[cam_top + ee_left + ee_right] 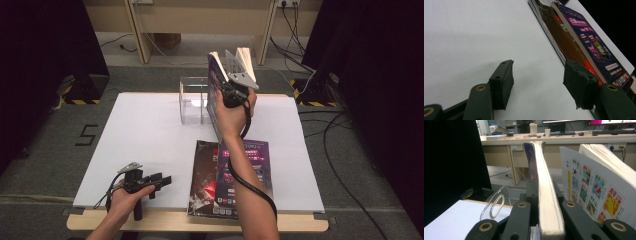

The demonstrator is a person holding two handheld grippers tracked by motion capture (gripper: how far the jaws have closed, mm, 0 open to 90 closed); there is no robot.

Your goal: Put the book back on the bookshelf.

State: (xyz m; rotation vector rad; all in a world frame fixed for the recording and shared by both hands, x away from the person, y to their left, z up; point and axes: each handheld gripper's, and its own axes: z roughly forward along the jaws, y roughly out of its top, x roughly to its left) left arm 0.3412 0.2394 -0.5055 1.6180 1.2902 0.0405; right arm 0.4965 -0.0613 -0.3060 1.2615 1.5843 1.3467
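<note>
— Purple-covered thick paperback book is pinched upright in the right hand-held gripper, above the clear acrylic box at the far worktop.
— Keep it vertical, lower slowly; left hand-held gripper rests spread, near left.

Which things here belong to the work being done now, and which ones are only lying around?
In use:
- right tool, shut on the lifted magazine
- clear acrylic holder, behind the lifted magazine
- stack of magazines flat on the white table

Not in use:
- left tool, open, resting on the table
- cables on the floor
- desk with cups in the background
</note>
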